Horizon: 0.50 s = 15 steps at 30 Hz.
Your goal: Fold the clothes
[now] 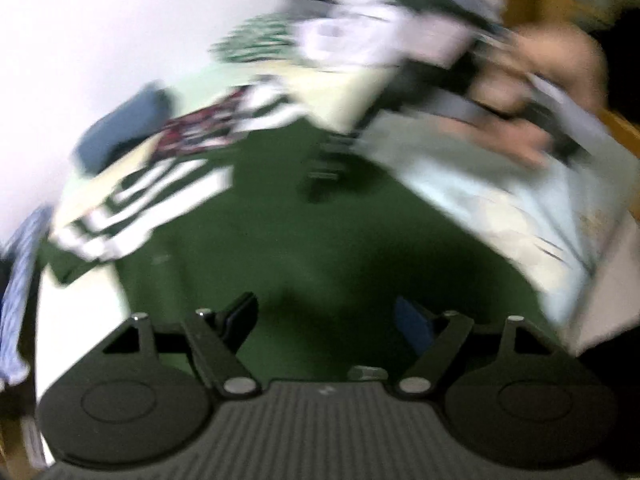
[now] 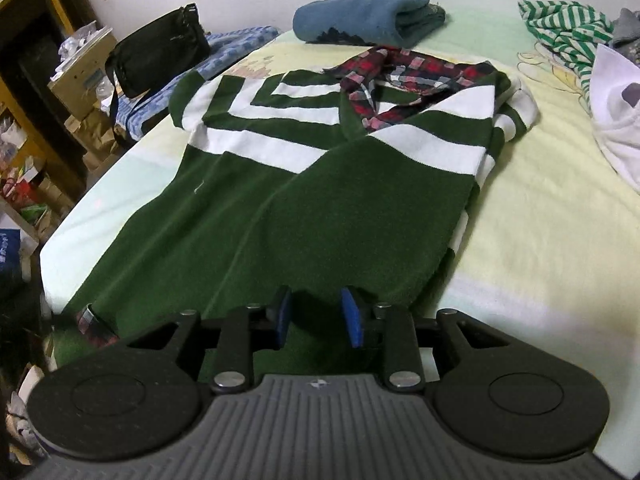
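Note:
A dark green sweater (image 2: 240, 216) with white stripes and a red plaid collar (image 2: 400, 76) lies flat on the bed, its sleeves crossed over the chest. My right gripper (image 2: 318, 316) hovers at the near hem, its blue pads (image 2: 352, 316) a little apart with only shadow between them. The left wrist view is blurred. It shows the same sweater (image 1: 320, 232) under my left gripper (image 1: 326, 320), whose jaws stand wide with nothing between them. A person's hand (image 1: 532, 92) on the other gripper shows at the upper right.
The pale yellow bed sheet (image 2: 540, 200) extends to the right. A folded blue garment (image 2: 360, 16), a green-and-white striped top (image 2: 560, 28) and a white garment (image 2: 616, 120) lie at the far side. A black bag (image 2: 156, 56) and cluttered shelves (image 2: 32, 120) stand to the left.

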### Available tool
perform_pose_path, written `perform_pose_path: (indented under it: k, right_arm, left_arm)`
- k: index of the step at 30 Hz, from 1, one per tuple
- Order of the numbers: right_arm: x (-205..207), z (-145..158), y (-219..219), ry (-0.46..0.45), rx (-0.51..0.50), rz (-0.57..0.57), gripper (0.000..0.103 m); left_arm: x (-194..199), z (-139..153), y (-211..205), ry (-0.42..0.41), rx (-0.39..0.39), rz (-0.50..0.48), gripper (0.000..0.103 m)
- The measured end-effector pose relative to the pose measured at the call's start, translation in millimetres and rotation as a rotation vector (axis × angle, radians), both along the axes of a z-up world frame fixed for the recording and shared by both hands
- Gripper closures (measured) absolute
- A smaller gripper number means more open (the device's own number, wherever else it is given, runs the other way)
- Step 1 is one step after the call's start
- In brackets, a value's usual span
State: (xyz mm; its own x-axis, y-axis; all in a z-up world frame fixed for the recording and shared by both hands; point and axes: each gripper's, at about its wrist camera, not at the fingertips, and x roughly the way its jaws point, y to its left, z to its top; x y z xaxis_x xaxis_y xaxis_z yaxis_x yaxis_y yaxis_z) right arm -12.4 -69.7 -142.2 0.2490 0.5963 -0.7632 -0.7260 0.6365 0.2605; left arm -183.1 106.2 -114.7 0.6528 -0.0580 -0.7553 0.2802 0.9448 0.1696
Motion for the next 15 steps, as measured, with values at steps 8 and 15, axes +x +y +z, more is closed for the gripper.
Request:
perform_pose_path:
  k: [8,15]
  right_arm:
    - [-22.2,1.9,14.2,-0.078,-0.032,-0.064,0.047]
    - [-39.0,0.1,38.1,-0.162,-0.129,-0.084,0.033]
  left_arm:
    - [88.2,4.0,118.0,-0.055,-0.069,0.502,0.012]
    - [156.8,-4.8,202.3,0.024,-0.236,0.738,0.008]
